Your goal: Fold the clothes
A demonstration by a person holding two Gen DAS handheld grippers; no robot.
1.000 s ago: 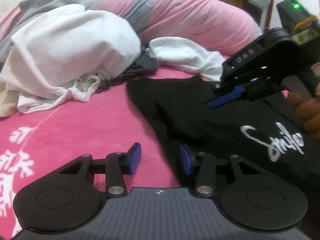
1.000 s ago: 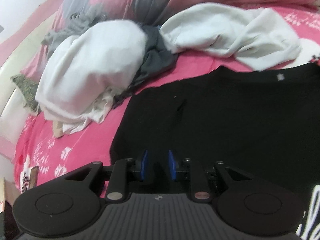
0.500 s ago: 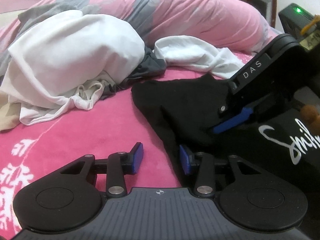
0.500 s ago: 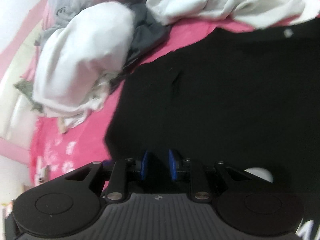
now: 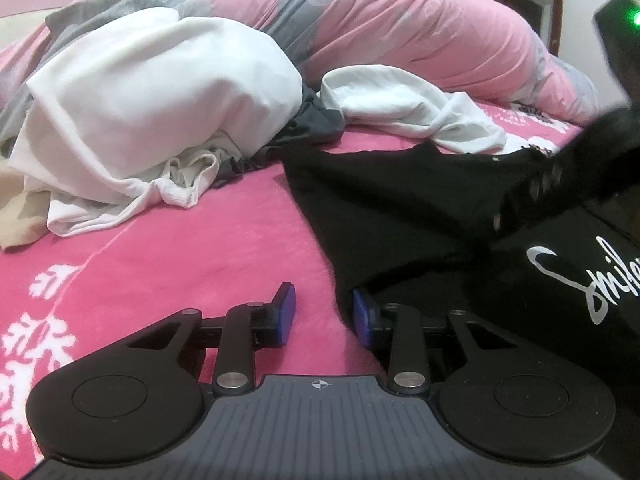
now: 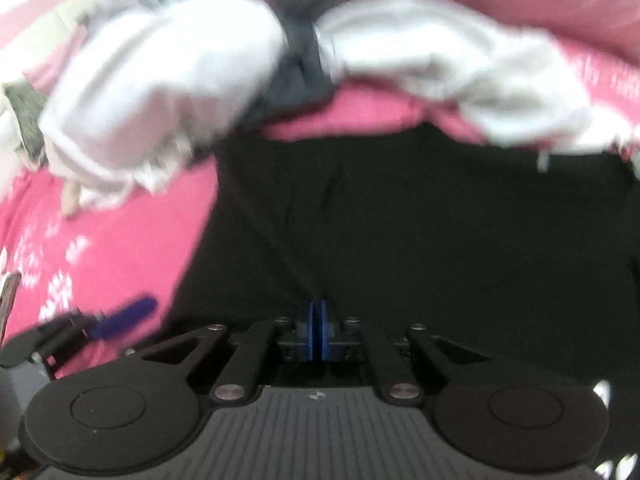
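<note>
1. A black T-shirt [image 5: 404,208] lies spread on a pink bed [image 5: 192,256] patterned with white sprigs, filling the right half of the left wrist view; white script lettering [image 5: 588,284] shows on it at the far right edge.
2. Beyond it, a large white garment pile [image 5: 160,92] sits at the far left, with a dark grey garment [image 5: 316,120] wedged just beside it and a smaller white garment [image 5: 408,104] to the right, touching the shirt's far edge.
3. A pink-and-grey duvet roll [image 5: 400,24] runs along the back of the bed behind all the clothes.
4. The left claw [image 5: 323,314] stands open, its two blue pads well apart; the right pad [image 5: 362,316] sits at the shirt's near-left hem, the left pad [image 5: 286,314] over bare sheet.
5. In the right wrist view the right claw [image 6: 319,330] is closed, its blue pads pressed together on a pinch of the black shirt, fabric drawn taut up to them.
6. That view is motion-blurred; the shirt's long axis appears to run left to right across the bed, though its full outline cannot be made out.
7. The right claw's dark body [image 5: 580,168], blurred, crosses in front of the shirt at right in the left wrist view.
</note>
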